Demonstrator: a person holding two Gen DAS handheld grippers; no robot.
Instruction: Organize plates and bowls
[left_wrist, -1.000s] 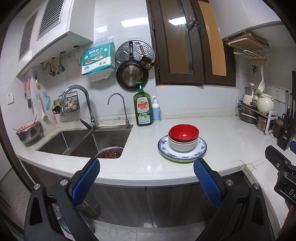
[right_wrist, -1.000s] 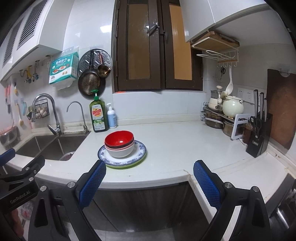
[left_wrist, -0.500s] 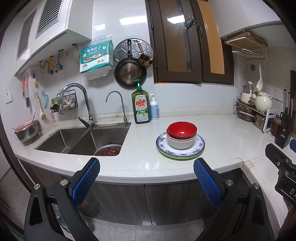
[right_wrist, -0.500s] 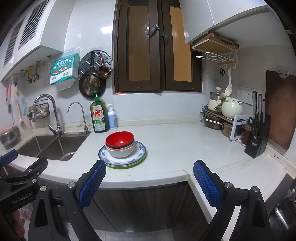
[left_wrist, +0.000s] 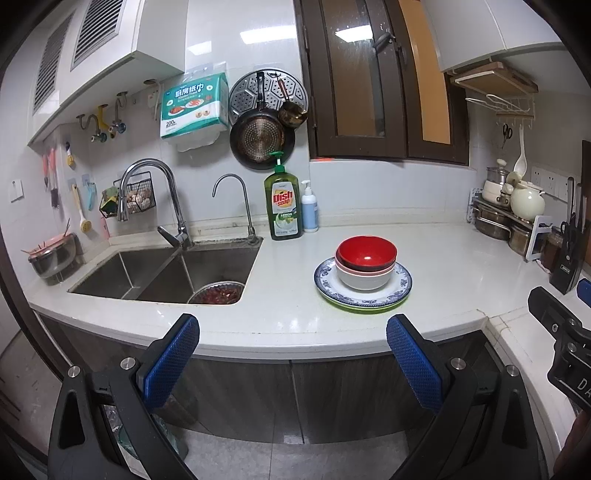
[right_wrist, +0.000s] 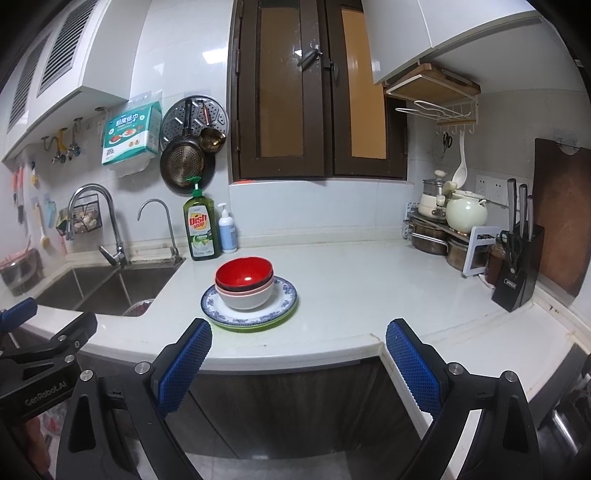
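Now both my tongs, left gripper (left_wrist: 291, 350) and right gripper (right_wrist: 299, 354), are wide and empty. The red bowl (left_wrist: 367, 253), right of the dish soap bottle (left_wrist: 283, 201), looks smooth and breakable. I would pinch its rim.

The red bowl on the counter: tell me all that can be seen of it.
The red bowl is glossy red inside with a dark outer wall, upright and empty. It sits nested on top of a pinkish-rimmed white bowl, which rests on a blue-patterned plate over a green plate on the white counter. No gripper touches it.
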